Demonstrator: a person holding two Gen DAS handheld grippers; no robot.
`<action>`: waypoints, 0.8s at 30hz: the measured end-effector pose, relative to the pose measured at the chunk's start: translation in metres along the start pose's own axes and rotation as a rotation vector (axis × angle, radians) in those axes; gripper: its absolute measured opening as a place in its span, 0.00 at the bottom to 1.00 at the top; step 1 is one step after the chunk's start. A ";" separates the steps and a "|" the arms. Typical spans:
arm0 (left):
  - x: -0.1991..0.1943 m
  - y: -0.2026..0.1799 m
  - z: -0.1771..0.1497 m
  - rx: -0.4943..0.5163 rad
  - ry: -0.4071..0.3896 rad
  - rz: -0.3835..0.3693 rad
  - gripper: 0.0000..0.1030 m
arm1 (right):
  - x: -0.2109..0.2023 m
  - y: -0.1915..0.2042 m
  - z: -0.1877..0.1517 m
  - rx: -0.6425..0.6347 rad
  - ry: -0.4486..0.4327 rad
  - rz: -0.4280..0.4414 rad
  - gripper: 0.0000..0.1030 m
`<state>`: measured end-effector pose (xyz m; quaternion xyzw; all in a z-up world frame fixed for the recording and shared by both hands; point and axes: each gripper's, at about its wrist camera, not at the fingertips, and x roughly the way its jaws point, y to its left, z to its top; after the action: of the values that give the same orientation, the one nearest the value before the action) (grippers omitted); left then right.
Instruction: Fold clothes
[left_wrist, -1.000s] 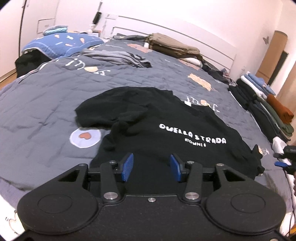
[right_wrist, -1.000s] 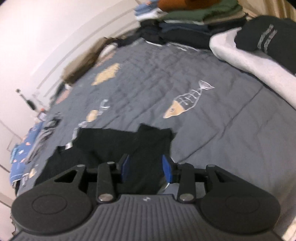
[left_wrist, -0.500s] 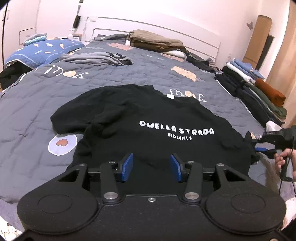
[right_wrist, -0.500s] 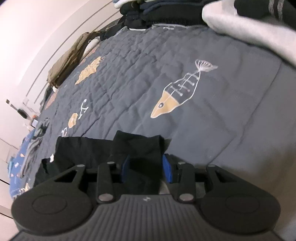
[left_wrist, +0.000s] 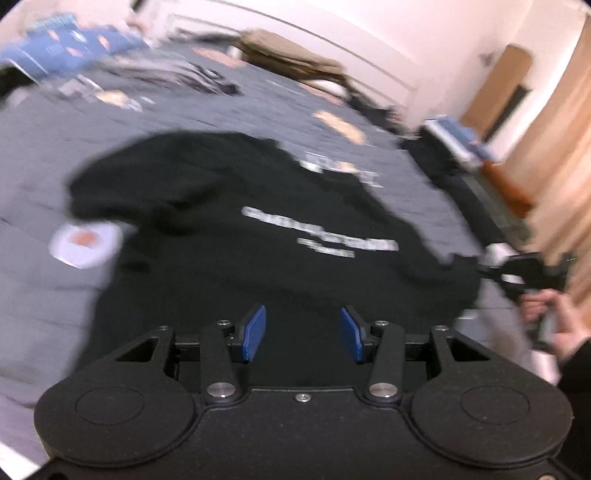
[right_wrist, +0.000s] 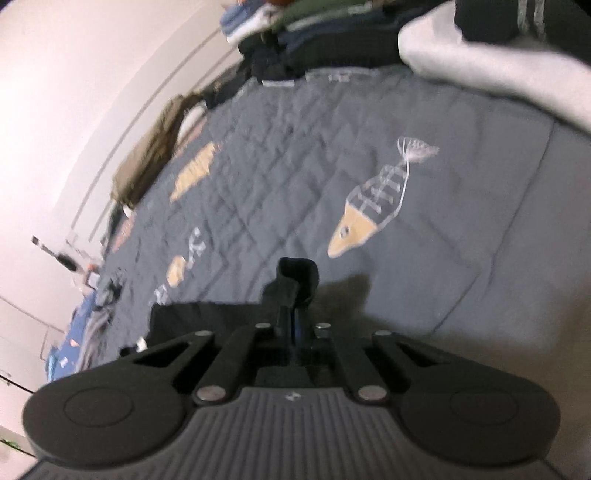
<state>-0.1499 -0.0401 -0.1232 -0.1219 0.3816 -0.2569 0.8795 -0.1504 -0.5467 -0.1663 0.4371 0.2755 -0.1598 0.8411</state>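
A black T-shirt (left_wrist: 258, 229) with white lettering lies spread face up on the grey quilt (left_wrist: 44, 177). My left gripper (left_wrist: 303, 332) hovers over its lower hem, open, with nothing pinched between the blue pads. At the shirt's right side a hand (left_wrist: 546, 314) holds my right gripper (left_wrist: 484, 267) against the sleeve. In the right wrist view my right gripper (right_wrist: 291, 321) is shut on that sleeve (right_wrist: 297, 275), and the cloth bunches up just past the fingertips. The left wrist view is blurred.
Stacks of folded clothes (left_wrist: 461, 147) line the right edge of the bed, with a pale grey garment (right_wrist: 498, 74) close by. An olive pile (left_wrist: 288, 55) sits by the headboard. A loose grey garment (left_wrist: 192, 77) and a blue pillow (left_wrist: 74, 44) lie far left.
My right gripper's jaws have closed onto the sleeve that lay between them, and the cloth is now gathered. The left wrist view has swung and blurred; its jaws stay as wide as before.
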 end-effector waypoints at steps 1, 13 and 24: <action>0.001 -0.003 0.000 0.005 0.005 -0.040 0.44 | -0.004 0.001 0.002 -0.017 0.000 -0.002 0.01; 0.015 -0.041 -0.013 0.111 0.044 -0.194 0.44 | -0.020 -0.014 0.017 -0.131 0.026 -0.147 0.02; 0.023 -0.048 -0.010 0.118 0.048 -0.190 0.45 | -0.026 -0.031 0.014 -0.144 0.104 -0.137 0.06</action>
<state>-0.1612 -0.0933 -0.1242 -0.0993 0.3736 -0.3641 0.8473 -0.1827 -0.5754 -0.1641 0.3637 0.3589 -0.1737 0.8419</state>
